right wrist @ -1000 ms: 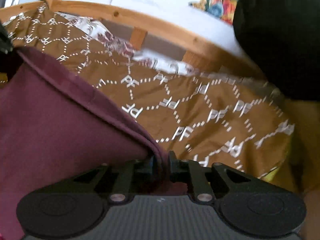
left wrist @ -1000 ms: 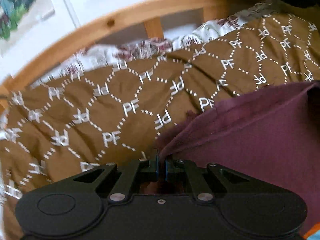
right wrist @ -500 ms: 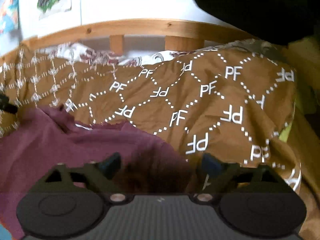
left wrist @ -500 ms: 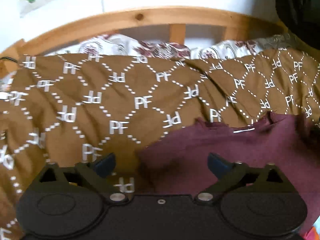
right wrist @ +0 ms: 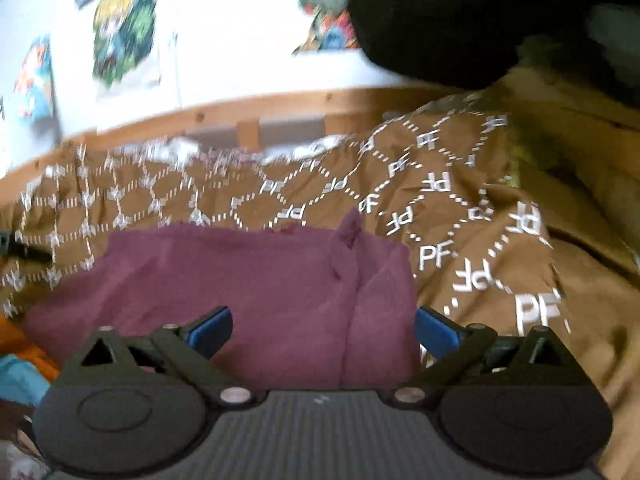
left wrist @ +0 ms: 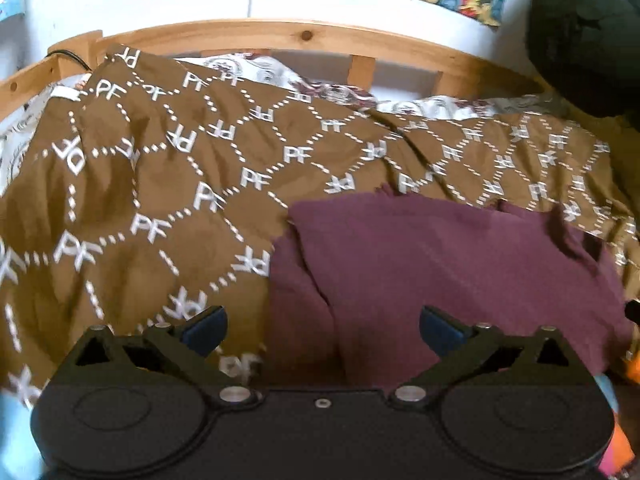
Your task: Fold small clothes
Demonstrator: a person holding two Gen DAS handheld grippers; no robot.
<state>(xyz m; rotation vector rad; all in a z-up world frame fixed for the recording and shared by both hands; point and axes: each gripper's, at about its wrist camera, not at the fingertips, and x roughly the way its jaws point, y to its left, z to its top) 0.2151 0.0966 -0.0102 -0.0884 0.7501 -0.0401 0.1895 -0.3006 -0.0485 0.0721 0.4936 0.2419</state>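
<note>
Left wrist view: the maroon garment lies folded on the brown patterned bedspread, its far edge running from 10 o'clock to 2 o'clock of the left gripper and its left edge dropping between the jaws. Open bedspread extends toward 9 and 12 o'clock up to the wooden bed rail; a dark bulky object closes the 2 o'clock corner. In the right wrist view, the garment ends at a vertical fold at 1 o'clock of the right gripper, with free bedspread from 1 to 3 o'clock. One second earlier both grippers were clamped on the garment's raised edge; now the cloth rests flat and both sets of jaws have just been opening. Both grippers stand spread wide, pads clear of the fabric, gripping nothing; the garment lies below and ahead of each.
</note>
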